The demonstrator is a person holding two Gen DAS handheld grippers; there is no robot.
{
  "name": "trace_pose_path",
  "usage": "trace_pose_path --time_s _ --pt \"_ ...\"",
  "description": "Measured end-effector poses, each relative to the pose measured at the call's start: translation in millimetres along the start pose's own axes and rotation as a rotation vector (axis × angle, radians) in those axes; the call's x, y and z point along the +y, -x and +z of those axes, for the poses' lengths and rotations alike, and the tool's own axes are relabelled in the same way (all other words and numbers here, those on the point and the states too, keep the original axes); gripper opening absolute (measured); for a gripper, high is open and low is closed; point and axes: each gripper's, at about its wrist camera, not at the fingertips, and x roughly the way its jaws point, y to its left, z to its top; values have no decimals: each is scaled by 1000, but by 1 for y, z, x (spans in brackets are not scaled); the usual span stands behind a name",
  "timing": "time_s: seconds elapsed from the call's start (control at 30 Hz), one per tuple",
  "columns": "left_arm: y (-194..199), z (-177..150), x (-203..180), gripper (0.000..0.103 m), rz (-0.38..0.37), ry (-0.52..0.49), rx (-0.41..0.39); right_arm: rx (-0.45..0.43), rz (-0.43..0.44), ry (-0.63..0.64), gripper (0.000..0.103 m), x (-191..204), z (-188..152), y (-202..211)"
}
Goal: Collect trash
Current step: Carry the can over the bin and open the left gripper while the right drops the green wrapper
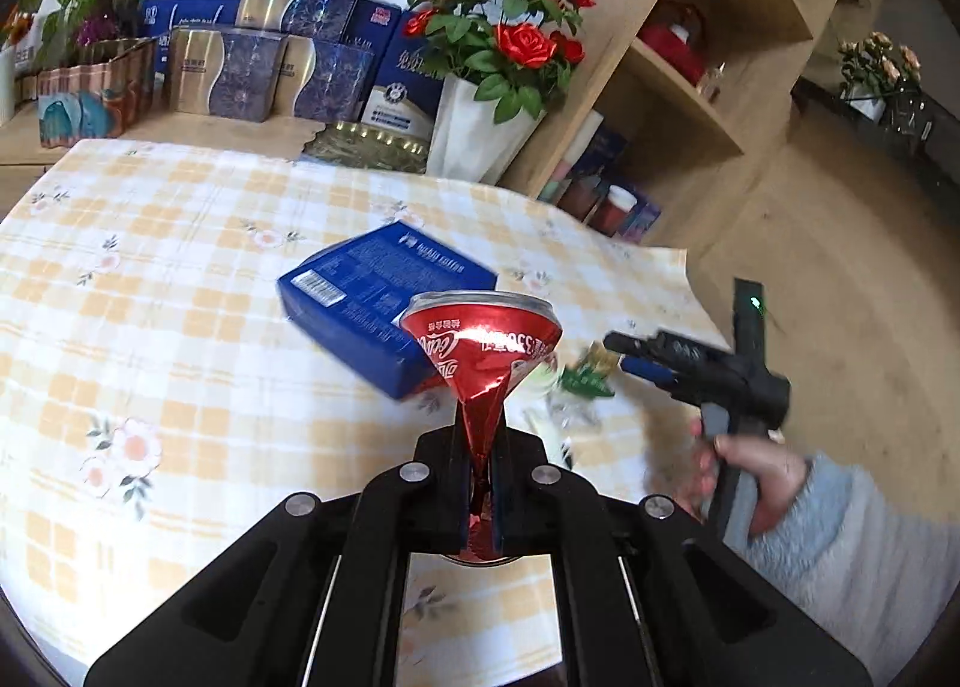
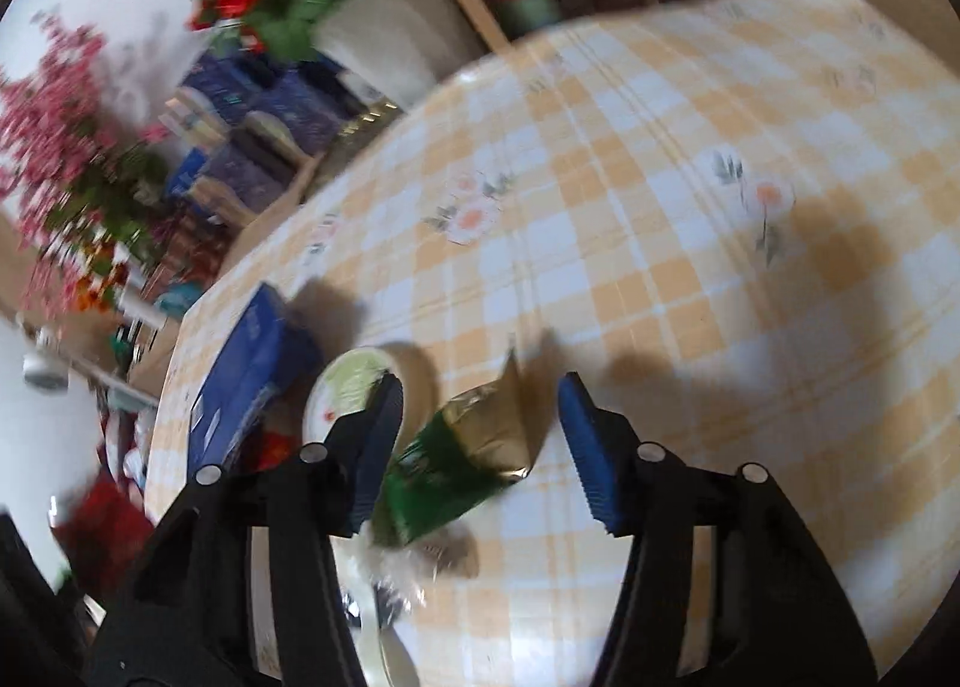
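So the left tool (image 1: 483,483) is pinching a crushed red cola can (image 1: 483,348), fingers pressed tight on the flattened lower end, and the can's wide top is sticking up mid-frame in the left wrist view. Right behind the can a blue box (image 1: 384,306) is lying flat on the checkered surface (image 1: 180,279), partly hidden by the can at its lower right corner.

The right tool (image 2: 480,429) is hanging with its fingers spread wide, blue pads (image 2: 591,447) on either side of a green and gold wrapper (image 2: 468,447), which is sitting between them in the lower middle of the right wrist view. I can't tell if the pads are touching it, that view is pretty blurry. A roll of tape (image 2: 360,387) is lying just left of the wrapper, right by the left finger, and some clear crinkly plastic (image 2: 402,579) is sitting below it.

Along the top of the left view, a pot of red roses (image 1: 504,27), stacked gift boxes (image 1: 264,69) and a wooden shelf (image 1: 708,63) are crowding the far edge.
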Motion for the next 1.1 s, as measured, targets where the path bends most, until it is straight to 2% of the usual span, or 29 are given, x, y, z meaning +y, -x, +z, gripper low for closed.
trace_pose_path --time_s 0.03,0.07,0.13,0.3,0.4,0.53,0.6,0.73,0.87,1.1 --pt "3 -2 3 5 2 2 1 13 -3 -19 42 -2 -1 -6" --pt "7 -3 6 5 3 5 -3 18 -20 -23 21 -2 -3 -8" --pt "14 -7 10 5 -2 11 -8 7 -54 -30 10 -3 -7 -5" --pt "33 -19 9 5 -27 8 -13 -53 -32 -13 10 6 -22 26" --pt "43 -29 6 5 -45 8 -2 -94 -10 46 10 22 -35 60" --pt "59 -41 1 5 -74 9 10 -146 48 59 10 33 -57 104" --pt "70 -49 -2 5 -94 10 -1 -162 47 69 10 37 -71 122" --pt "89 -66 -15 5 -85 -32 -3 -210 39 122 10 42 -111 156" --pt "105 -92 -28 5 -112 -100 0 -264 95 160 10 43 -166 185" --pt "103 -162 -36 5 -80 -179 72 -230 129 226 10 41 -253 188"
